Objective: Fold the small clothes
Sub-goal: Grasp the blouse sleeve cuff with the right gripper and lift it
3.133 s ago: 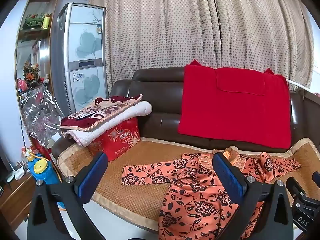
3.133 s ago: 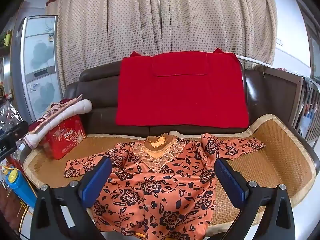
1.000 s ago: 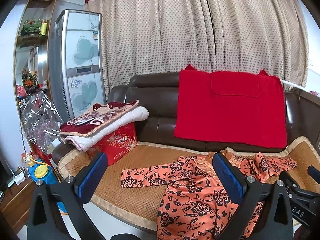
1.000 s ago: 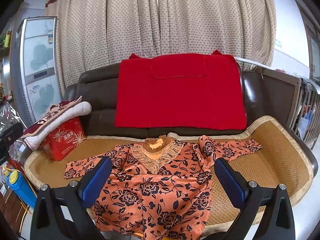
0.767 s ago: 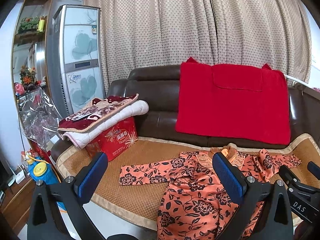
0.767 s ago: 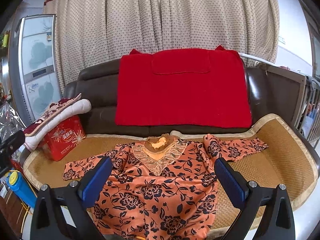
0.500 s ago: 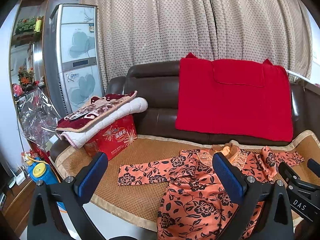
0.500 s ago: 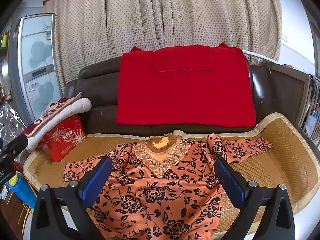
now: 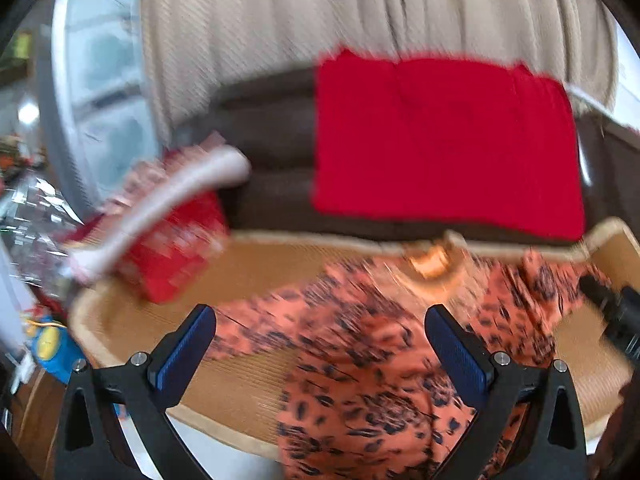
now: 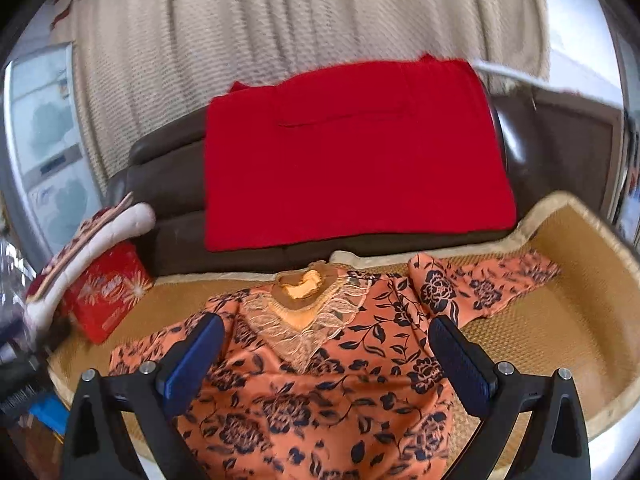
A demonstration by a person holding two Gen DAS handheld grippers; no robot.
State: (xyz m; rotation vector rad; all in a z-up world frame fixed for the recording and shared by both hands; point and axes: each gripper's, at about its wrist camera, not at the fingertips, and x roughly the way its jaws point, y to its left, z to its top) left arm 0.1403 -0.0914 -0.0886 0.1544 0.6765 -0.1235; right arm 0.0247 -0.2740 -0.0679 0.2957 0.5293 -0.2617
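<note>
orange floral blouse (image 10: 320, 364) spread flat on woven sofa mat (image 10: 560, 320), left gripper (image 9: 320, 344) and right gripper (image 10: 326, 352) above it, fingers wide apart, holding nothing

I find no text I can read in either view. The left wrist view is motion-blurred throughout. The red box (image 10: 107, 295) on the sofa mat carries pale starburst prints and a smeared light patch between them that may be lettering, but I cannot make out any characters. The tall white cabinet (image 10: 44, 148) shows a dark panel with faint marks below it, too blurred to read. I see no legible numbers, brands or signs elsewhere.
</note>
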